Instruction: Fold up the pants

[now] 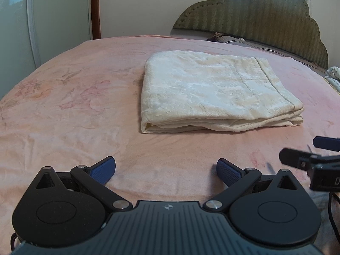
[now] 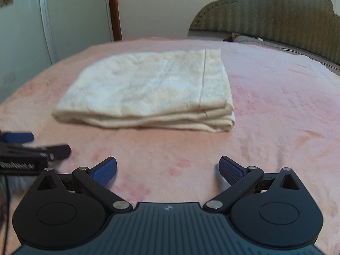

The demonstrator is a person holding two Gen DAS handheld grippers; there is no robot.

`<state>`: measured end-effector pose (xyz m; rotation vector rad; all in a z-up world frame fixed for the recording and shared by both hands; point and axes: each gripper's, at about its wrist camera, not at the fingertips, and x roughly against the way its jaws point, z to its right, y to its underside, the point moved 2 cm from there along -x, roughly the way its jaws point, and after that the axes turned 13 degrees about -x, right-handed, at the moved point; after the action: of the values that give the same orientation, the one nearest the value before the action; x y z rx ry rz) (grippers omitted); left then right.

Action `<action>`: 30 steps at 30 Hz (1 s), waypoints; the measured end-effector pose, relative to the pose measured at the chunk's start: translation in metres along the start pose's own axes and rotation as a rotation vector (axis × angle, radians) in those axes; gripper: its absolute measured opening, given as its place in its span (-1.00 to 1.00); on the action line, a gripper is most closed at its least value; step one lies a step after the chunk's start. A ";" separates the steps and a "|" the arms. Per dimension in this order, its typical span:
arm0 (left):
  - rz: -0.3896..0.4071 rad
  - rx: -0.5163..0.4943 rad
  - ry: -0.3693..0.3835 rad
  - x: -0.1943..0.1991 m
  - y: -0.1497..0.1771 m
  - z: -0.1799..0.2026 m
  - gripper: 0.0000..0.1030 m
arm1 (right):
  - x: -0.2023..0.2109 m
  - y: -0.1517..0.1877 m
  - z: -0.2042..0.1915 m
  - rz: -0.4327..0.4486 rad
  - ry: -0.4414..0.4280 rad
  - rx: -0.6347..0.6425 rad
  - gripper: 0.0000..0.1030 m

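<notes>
Cream pants lie folded in a neat stack mid-bed; the folding looks finished to me.

My left claw and right claw hover wide apart, gripping nothing, near the stack. The pink bedspread around it is bare; a padded headboard stands beyond.

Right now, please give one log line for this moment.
pants: folded, on bed | left gripper: open, empty | right gripper: open, empty
</notes>
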<state>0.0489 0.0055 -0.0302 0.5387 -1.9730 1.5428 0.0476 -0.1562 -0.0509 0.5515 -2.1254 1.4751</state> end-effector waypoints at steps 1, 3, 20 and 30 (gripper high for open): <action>-0.003 0.005 0.000 0.000 -0.001 0.000 1.00 | 0.002 -0.001 -0.002 0.013 -0.007 -0.008 1.00; -0.016 0.019 -0.002 -0.002 -0.003 -0.001 1.00 | 0.004 -0.006 -0.001 0.025 0.033 -0.016 1.00; -0.025 0.003 -0.018 -0.008 -0.005 0.000 1.00 | -0.011 -0.002 0.005 -0.020 0.092 0.017 1.00; -0.031 0.003 -0.011 -0.010 -0.006 0.002 1.00 | -0.013 0.001 0.005 -0.018 0.081 0.018 1.00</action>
<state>0.0597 0.0016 -0.0331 0.5770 -1.9620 1.5274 0.0568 -0.1600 -0.0612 0.5073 -2.0413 1.4831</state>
